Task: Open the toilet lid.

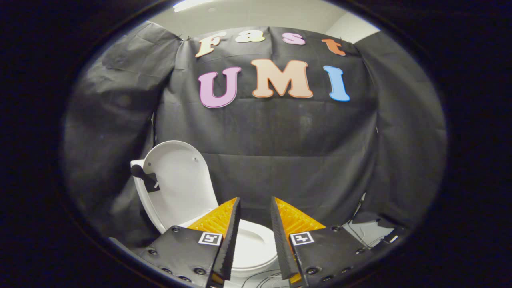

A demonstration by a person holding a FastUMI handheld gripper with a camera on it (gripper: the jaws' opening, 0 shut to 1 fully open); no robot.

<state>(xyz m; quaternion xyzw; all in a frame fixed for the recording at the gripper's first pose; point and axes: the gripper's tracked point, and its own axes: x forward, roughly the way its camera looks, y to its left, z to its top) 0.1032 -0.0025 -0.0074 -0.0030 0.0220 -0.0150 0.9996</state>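
Gripper view: one toilet lid [178,182] raised, long axis near upright, tilted back against the black cloth wall [296,152], inner face toward the camera. One seat [254,246] below, partly behind the fingers. Gripper [255,206] parted by a narrow gap, holding nothing, just right of the lid.

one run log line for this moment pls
task: open lid | white plastic toilet lid: raised upright | white toilet bowl: exposed beyond fingers | gripper: fingers apart, holding nothing
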